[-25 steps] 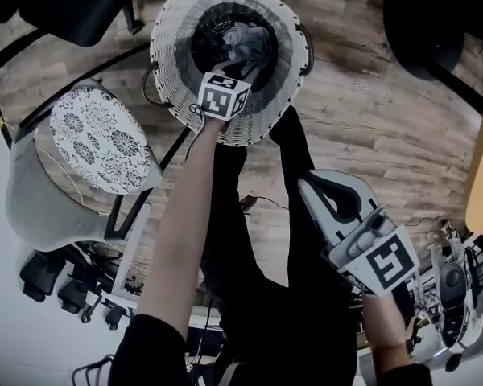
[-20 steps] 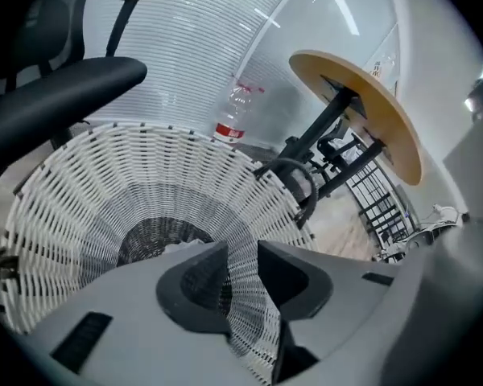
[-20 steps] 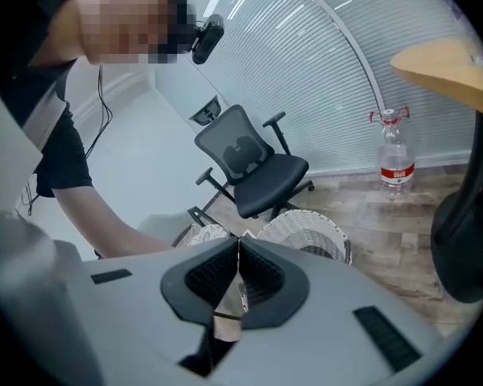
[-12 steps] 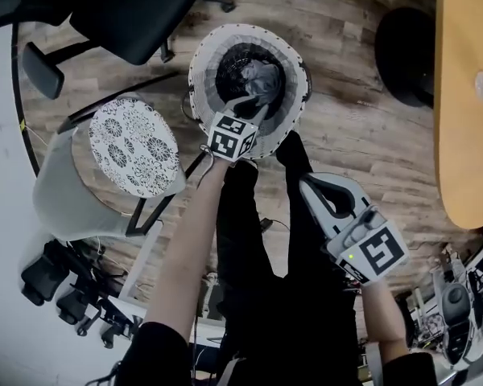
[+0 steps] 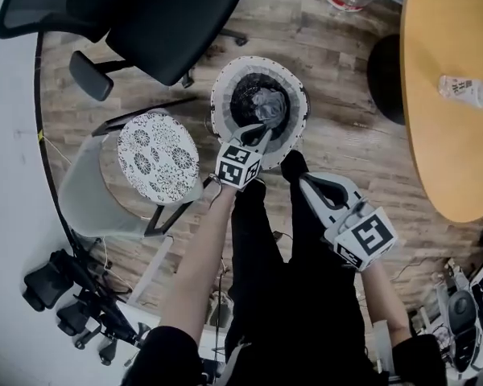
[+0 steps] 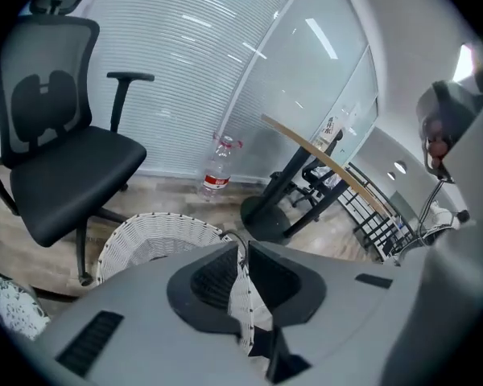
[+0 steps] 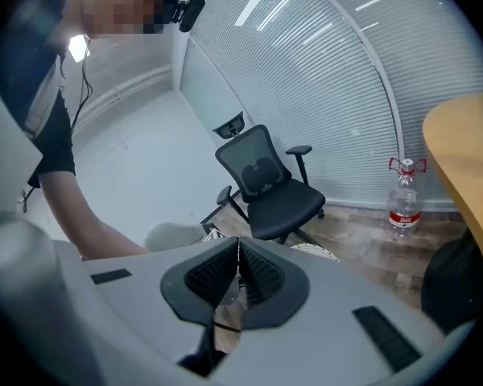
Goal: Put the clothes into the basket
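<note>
The white woven basket (image 5: pixel 225 87) stands on the wood floor, with grey clothes (image 5: pixel 270 103) lying in its dark inside. My left gripper (image 5: pixel 258 135) hangs high above the basket's near rim and points down at it. Its jaws have just been closing, the tips stand together, and nothing is between them. In the left gripper view the basket (image 6: pixel 145 232) shows below the left gripper (image 6: pixel 242 246). My right gripper (image 5: pixel 303 181) is held lower right of the basket, over the person's black trouser legs. The right gripper (image 7: pixel 238 244) is shut and empty.
A black office chair (image 5: pixel 153 14) stands left of the basket, and a stool with a patterned round seat (image 5: pixel 157 158) is nearer. At the right is a wooden table (image 5: pixel 447 135) with a bottle (image 5: pixel 467 91) on it. A water bottle (image 6: pixel 217 167) stands on the floor.
Both grippers have risen, so the basket looks smaller and farther below. The left gripper has come up out of the basket, leaving the grey clothes inside.
</note>
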A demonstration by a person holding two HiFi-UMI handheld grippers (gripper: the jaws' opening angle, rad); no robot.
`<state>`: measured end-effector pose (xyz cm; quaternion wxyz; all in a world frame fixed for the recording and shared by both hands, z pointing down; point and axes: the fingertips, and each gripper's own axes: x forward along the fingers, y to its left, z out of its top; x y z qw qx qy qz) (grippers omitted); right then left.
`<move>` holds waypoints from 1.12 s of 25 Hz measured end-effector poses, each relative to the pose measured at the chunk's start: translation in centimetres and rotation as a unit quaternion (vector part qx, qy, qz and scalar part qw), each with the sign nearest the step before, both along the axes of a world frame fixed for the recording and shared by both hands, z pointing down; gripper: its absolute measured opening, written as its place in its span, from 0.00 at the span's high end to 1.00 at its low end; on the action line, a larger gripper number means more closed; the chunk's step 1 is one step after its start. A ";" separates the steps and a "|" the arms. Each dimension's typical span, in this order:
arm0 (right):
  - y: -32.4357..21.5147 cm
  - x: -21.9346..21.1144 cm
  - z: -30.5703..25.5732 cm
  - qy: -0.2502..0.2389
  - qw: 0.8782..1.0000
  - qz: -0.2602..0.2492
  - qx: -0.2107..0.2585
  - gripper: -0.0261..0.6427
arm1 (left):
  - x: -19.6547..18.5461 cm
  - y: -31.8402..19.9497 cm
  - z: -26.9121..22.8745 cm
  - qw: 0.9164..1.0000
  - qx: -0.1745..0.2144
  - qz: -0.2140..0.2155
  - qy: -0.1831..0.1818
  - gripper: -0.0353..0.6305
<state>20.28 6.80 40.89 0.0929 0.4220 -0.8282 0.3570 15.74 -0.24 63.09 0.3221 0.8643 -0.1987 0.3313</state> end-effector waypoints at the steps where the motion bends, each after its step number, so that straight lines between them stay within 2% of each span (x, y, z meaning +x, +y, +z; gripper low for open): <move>1: -0.1 0.0 -0.5 0.001 1.000 -0.001 0.003 0.94 | -0.1 0.1 -1.1 1.000 0.005 0.001 0.001 0.87; 8: -1.7 -0.6 -4.3 0.011 0.999 -0.009 0.030 0.94 | -1.3 -0.6 -9.6 0.998 0.050 -0.015 0.030 0.89; 15: -3.5 -2.0 -7.6 0.008 0.998 -0.011 0.053 0.94 | -2.1 -2.0 -18.5 0.991 0.111 -0.022 0.068 0.92; 20: -4.6 -3.8 -9.8 0.007 0.997 -0.023 0.073 0.94 | -3.9 -2.5 -24.8 0.982 0.151 -0.038 0.106 0.93; 28: -6.8 -7.5 -14.0 0.015 0.990 -0.058 0.124 0.94 | -8.8 -0.9 -34.0 0.962 0.195 -0.101 0.161 0.93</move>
